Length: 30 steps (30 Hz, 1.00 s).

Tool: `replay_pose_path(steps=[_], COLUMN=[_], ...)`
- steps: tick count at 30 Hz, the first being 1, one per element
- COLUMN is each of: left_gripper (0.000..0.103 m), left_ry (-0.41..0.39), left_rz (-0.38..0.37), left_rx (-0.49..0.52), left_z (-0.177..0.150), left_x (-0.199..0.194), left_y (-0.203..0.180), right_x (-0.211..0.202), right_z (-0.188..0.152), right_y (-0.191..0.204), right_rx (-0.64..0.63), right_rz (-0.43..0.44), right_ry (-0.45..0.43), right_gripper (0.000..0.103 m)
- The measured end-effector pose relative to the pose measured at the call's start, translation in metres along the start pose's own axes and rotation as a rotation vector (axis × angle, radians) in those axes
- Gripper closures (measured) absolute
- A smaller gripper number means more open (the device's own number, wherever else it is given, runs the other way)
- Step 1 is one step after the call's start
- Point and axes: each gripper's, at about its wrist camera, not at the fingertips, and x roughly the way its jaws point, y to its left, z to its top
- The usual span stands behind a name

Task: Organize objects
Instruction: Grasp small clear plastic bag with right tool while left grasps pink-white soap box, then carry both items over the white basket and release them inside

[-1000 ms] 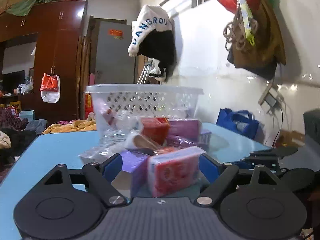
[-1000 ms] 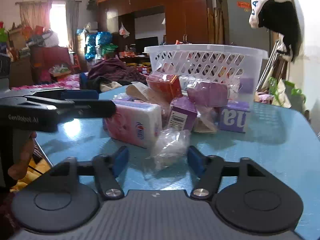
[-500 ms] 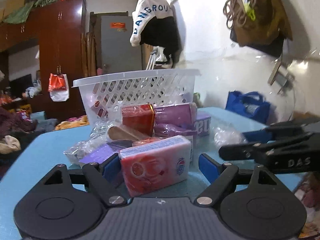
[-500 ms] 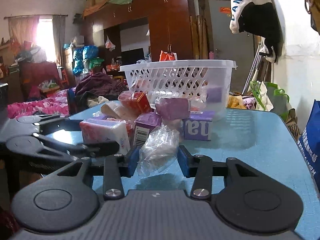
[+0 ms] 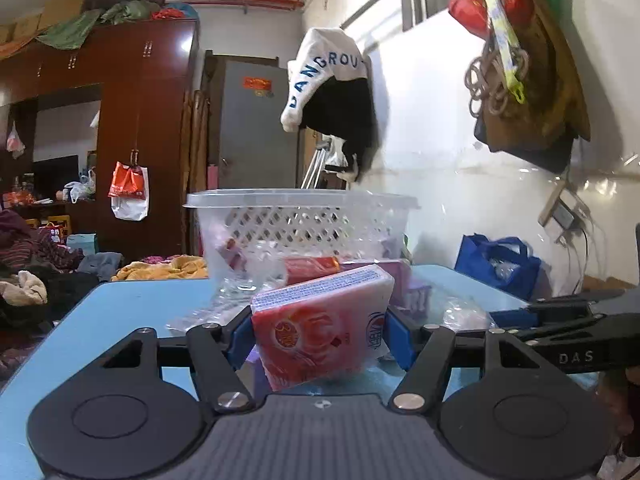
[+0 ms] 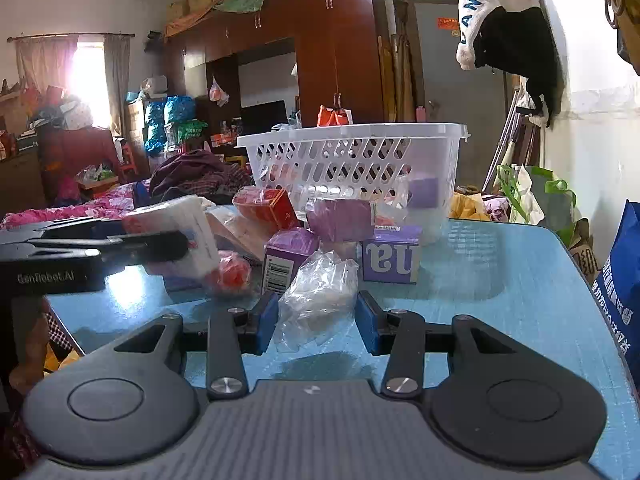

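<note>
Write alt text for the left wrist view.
The left gripper clamps a pink tissue pack, tilted, above a blue table. Behind it stands a white basket among more packets; the right gripper enters from the right.

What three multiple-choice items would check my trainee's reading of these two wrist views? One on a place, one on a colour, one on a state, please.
1. Where is the white basket?
A. on the blue table, behind the pile
B. on the floor
C. in the right gripper

2. What colour is the pack in the left gripper?
A. green
B. pink and white
C. black

3. What lies between the fingers of the right gripper?
A. nothing
B. an orange box
C. a clear plastic bag

Answers: 1 A, the basket stands beyond the boxes; 2 B, pink print on white wrap; 3 C, the crumpled bag fills the gap.
</note>
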Motion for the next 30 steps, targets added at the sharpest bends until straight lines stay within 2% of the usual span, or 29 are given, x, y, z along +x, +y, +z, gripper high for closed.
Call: replay_pose_path(steps=[7, 14, 18, 22, 26, 30], left_gripper=[0.034, 0.035, 0.035, 0.035, 0.035, 0.035], left_ry=[0.0, -0.033, -0.047, -0.06, -0.069, -0.054], left_rz=[-0.006, -0.016, -0.047, -0.029, -0.024, -0.038], left_rx=[-0.036, -0.032, -0.052, -0.069, -0.05, -0.01], left_z=[0.0, 0.003, 0.005, 0.009, 0.023, 0.059], left_x=[0.002, -0.004, -0.006, -0.008, -0.01, 0.003], left_y=[0.015, 0.017, 0.025, 0.032, 0.036, 0.041], right_x=[-0.002, -0.004, -0.005, -0.006, -0.009, -0.009], right_z=[0.002, 0.004, 0.005, 0.006, 0.014, 0.037], right_y=[-0.001, -0.002, -0.003, -0.004, -0.006, -0.011], right_rx=[0.003, 0.008, 0.014, 0.02, 0.026, 0.015], right_rz=[0.0, 0.0, -0.002, 0.0, 0.0, -0.013], right_ry=[-0.01, -0.02, -0.029, -0.047, -0.065, -0.089], right_gripper=[0.057, 0.057, 0.057, 0.057, 0.057, 0.057])
